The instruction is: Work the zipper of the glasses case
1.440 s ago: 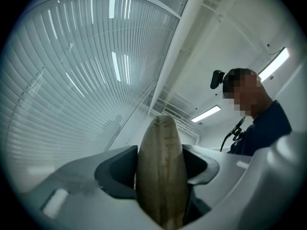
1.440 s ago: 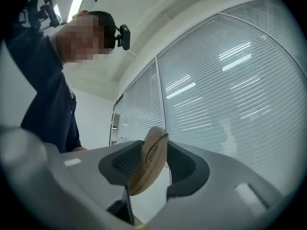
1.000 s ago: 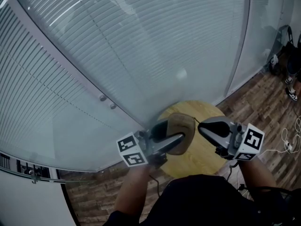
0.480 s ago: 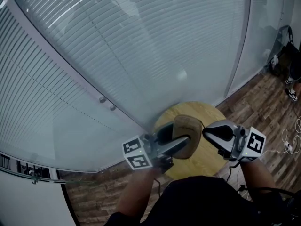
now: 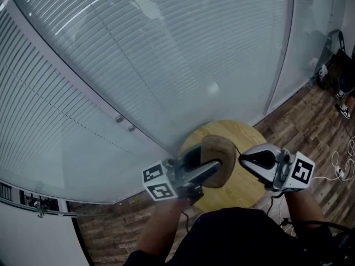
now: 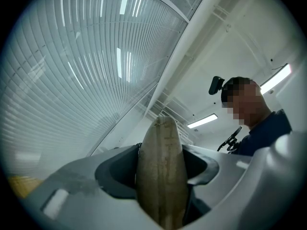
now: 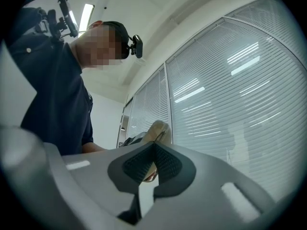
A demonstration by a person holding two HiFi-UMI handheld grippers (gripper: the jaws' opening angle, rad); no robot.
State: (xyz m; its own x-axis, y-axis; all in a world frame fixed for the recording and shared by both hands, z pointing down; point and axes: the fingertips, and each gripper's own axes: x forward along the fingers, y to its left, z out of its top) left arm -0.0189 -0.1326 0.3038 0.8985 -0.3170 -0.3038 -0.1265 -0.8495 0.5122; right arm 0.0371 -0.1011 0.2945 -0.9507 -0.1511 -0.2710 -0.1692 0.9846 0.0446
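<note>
Glasses case: the tan glasses case (image 5: 217, 151) is up in the air above the round table. It stands on its edge between the jaws of your left gripper, and its rounded end rises past the jaw tips.
Case in the left gripper view: it fills the gap between the two dark pads, with its narrow side to the camera and a seam running along its middle.
Left gripper: your left gripper (image 5: 204, 160) is clamped on the case, one jaw on each broad side, and the pads press it.
Cord: a thin dark cord (image 5: 236, 145) goes from the right edge of the case toward the tips of your right gripper.
Right gripper: your right gripper (image 5: 242, 156) is just beside the case, on its right. Its jaws are pressed together with no gap. In the right gripper view the cord comes down to the jaw tips, but I cannot tell if it is pinched there.
Table: the round wooden table (image 5: 239, 186) is below both grippers and well apart from the case.
Your arm: your left forearm (image 5: 161, 226) reaches up to the left gripper from the bottom of the head view.
Surroundings: a glass wall with closed blinds (image 5: 166, 54) stands behind the table. A wooden floor (image 5: 310, 115) lies to the right, with a white cable (image 5: 338, 170) on it.
</note>
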